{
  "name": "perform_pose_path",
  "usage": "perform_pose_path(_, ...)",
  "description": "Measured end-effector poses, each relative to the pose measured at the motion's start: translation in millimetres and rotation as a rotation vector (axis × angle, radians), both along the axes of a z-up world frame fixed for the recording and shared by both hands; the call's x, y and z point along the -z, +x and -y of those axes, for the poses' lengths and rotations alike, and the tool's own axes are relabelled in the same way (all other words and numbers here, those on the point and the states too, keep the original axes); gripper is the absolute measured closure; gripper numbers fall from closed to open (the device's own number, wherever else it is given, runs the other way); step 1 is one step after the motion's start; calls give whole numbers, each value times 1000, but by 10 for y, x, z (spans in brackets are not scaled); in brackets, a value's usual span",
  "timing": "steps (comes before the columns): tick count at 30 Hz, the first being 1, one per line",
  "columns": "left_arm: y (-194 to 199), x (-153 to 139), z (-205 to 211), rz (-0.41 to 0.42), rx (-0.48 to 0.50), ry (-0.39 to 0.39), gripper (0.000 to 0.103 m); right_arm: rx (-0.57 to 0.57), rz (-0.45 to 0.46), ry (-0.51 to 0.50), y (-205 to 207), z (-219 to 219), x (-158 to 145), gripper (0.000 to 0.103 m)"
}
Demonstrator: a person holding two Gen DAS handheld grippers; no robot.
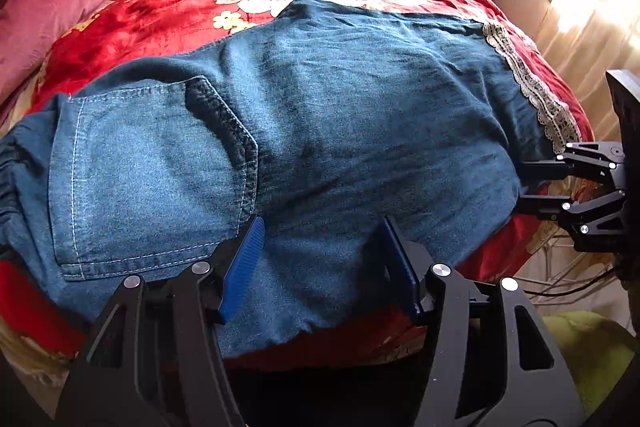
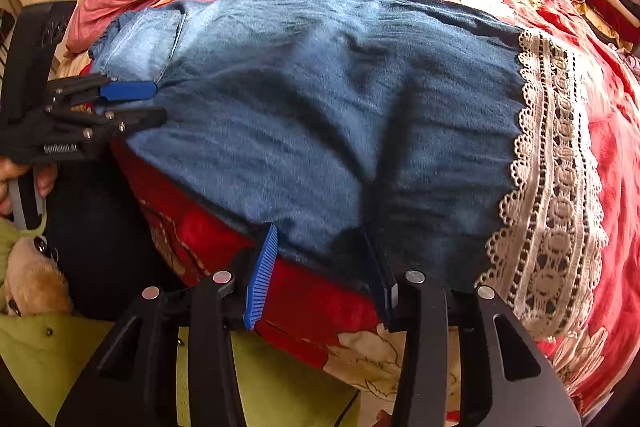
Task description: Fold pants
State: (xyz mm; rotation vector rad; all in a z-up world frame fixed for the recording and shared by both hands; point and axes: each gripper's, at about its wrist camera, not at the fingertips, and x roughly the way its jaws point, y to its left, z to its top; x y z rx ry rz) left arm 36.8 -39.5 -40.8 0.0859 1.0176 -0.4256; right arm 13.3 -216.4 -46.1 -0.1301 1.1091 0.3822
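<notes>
Red floral bedspread, blue denim pants folded flat, lace hem, both claws parted, empty.

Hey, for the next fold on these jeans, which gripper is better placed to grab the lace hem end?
Probably the right gripper: it sits open at the pants' near edge beside the lace hem, while the left gripper is open near the back pocket.
</notes>
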Motion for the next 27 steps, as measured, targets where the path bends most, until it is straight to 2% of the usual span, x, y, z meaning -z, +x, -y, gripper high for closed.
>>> perform_pose_path(2, -6, -4, -60, -6, -2, -24, 52, 2, 0, 17, -3, 6, -88, 62)
perform_pose_path(5, -25, -157, -60, 0, -5, -73, 49, -2, 76, 84, -55, 38, -290, 62)
perform_pose_path(8, -63, -363, 115, 44, 49, -102, 43, 12, 131, 76, 6, 46, -392, 62)
perform_pose_path(11, -70, -358, 337, 56, 107, -95, 41, 35, 122, 79, 147, 38, -346, 62)
perform_pose_path(15, -61, -42, 503, -34, 140, -9, 37, 43, 42, 41, 244, 24, -147, 61)
perform_pose_path(16, -71, 10, 527, -31, 145, 13, 37, 44, 25, 27, 243, 27, -79, 61)
perform_pose_path(19, -76, 4, 537, -25, 151, 14, 35, 39, 35, 41, 241, 26, -100, 57)
perform_pose_path(21, -51, -33, 497, -41, 147, -18, 35, 33, 33, 74, 254, 59, -181, 54)
perform_pose_path(24, 43, -234, 350, -45, 119, -94, 34, 76, 125, 125, 256, 283, -428, 50)
perform_pose_path(27, 223, -459, 218, 3, 77, -110, 32, 204, 207, 157, 391, 687, -667, 48)
